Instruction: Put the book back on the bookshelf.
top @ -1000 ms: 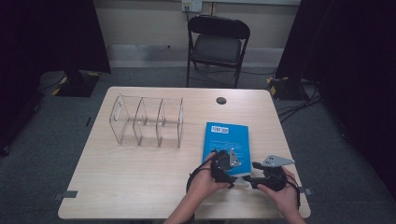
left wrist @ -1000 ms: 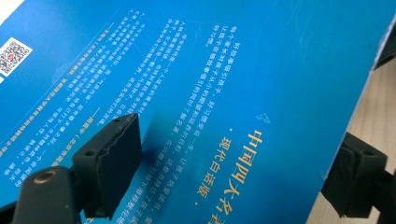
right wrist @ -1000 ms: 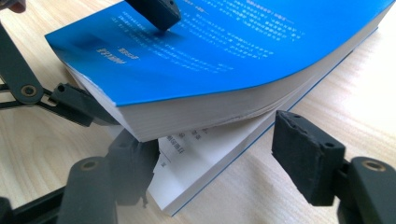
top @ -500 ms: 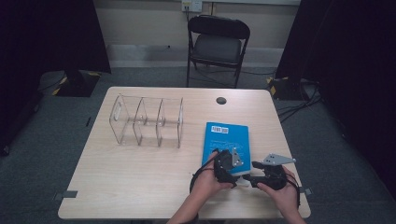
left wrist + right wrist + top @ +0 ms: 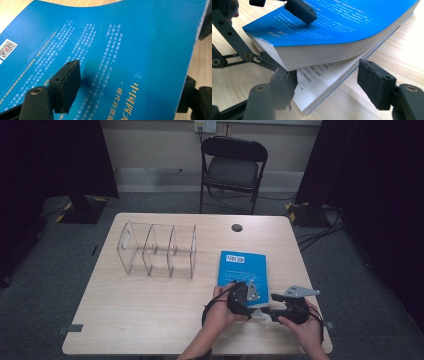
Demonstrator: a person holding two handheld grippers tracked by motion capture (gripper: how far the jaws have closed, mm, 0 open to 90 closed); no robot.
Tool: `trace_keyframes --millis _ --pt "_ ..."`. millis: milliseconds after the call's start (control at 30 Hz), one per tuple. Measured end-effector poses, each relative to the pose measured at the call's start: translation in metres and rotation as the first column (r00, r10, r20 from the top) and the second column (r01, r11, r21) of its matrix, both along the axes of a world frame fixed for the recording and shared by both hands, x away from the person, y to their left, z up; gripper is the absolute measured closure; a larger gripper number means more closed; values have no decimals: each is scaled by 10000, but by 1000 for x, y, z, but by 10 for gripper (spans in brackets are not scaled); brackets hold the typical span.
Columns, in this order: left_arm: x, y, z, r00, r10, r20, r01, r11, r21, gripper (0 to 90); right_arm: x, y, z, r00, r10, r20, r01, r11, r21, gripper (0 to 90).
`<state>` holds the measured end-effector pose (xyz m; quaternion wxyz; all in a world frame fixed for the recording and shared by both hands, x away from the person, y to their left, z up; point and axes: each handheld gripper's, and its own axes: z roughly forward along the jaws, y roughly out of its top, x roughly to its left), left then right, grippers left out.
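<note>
A blue paperback (image 5: 242, 267) lies on the table's right half, back cover up. At its near end the cover and a thick wad of pages (image 5: 317, 53) are lifted off the lower pages (image 5: 322, 80). My left gripper (image 5: 252, 304) has just been closing on that wad. One pad (image 5: 71, 78) rests on the blue cover (image 5: 125, 50) and the other jaw sits under the lifted edge. My right gripper (image 5: 267, 311) stands open at the same corner. Its left pad (image 5: 285, 83) is tucked against the gap under the wad, and its right pad (image 5: 373, 77) is clear of the book.
A clear acrylic rack (image 5: 157, 250) with three compartments stands on the table's left half. A small black disc (image 5: 236, 227) sits near the far edge. A black folding chair (image 5: 232, 167) stands behind the table (image 5: 150, 320).
The left gripper has edged slightly right onto the book's near end. The right hand has kept still.
</note>
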<state>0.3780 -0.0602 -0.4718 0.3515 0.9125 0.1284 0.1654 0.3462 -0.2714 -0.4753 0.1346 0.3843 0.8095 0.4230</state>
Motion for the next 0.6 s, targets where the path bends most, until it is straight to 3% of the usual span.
trace_keyframes --millis 300,400,600 --pt "1 1 3 9996 -237 -153 236 9997 -40 298 -3 -16 -7 9997 -91 -207 86 9997 -210 308" --pt "0 1 6 9992 -369 -170 369 9993 -36 366 -3 -20 -11 9993 -92 -369 83 9996 -263 294" --pt "-3 -1 15 9980 -631 -20 631 9967 517 493 -3 -23 -14 9986 -94 -526 76 9994 -342 285"
